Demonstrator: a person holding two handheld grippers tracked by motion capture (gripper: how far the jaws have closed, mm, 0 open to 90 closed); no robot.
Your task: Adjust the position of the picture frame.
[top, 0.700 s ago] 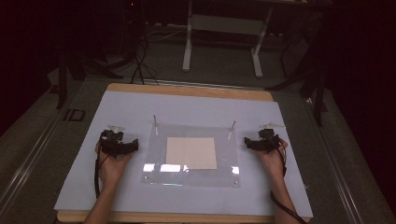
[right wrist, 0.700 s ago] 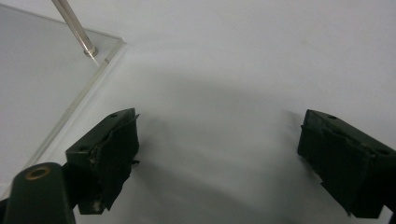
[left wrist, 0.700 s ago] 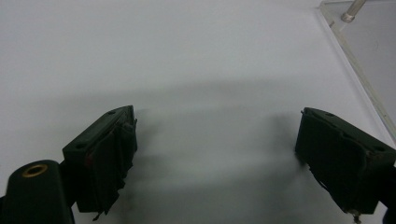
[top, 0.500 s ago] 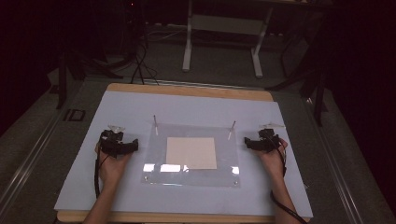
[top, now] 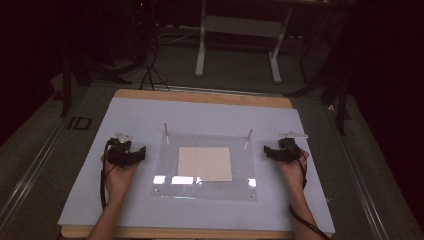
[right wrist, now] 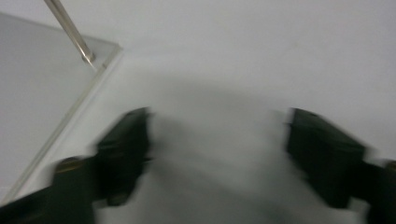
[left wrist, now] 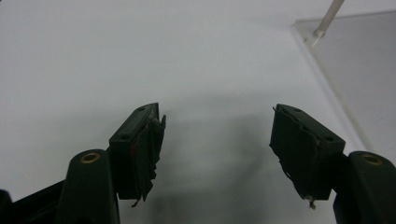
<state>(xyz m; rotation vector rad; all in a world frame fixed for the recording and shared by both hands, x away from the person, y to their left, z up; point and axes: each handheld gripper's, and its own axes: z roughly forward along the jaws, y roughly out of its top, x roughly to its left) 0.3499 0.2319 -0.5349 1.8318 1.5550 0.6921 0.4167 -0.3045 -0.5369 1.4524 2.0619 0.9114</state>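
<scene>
A clear, square acrylic plate (top: 205, 165) lies flat at the middle of the pale blue tabletop (top: 150, 115), with a cream square sheet (top: 205, 164) centred on or under it; through the glare I cannot tell which. Thin metal pins (top: 166, 134) stand slanted at its corners at 11 and 1 o'clock.

The left gripper (top: 134, 155) rests at the plate's 9 o'clock, just beside its edge, jaws spread wide and empty. The right gripper (top: 272, 152) sits at 3 o'clock, likewise parted with nothing between them, though its own view is blurred.

The plate is probably stiff, fairly light, smooth and slippery, and prone to scratching. Lying flush, it offers little purchase; the side edges near the far corners, taken by both grippers together, look like the safest hold.
</scene>
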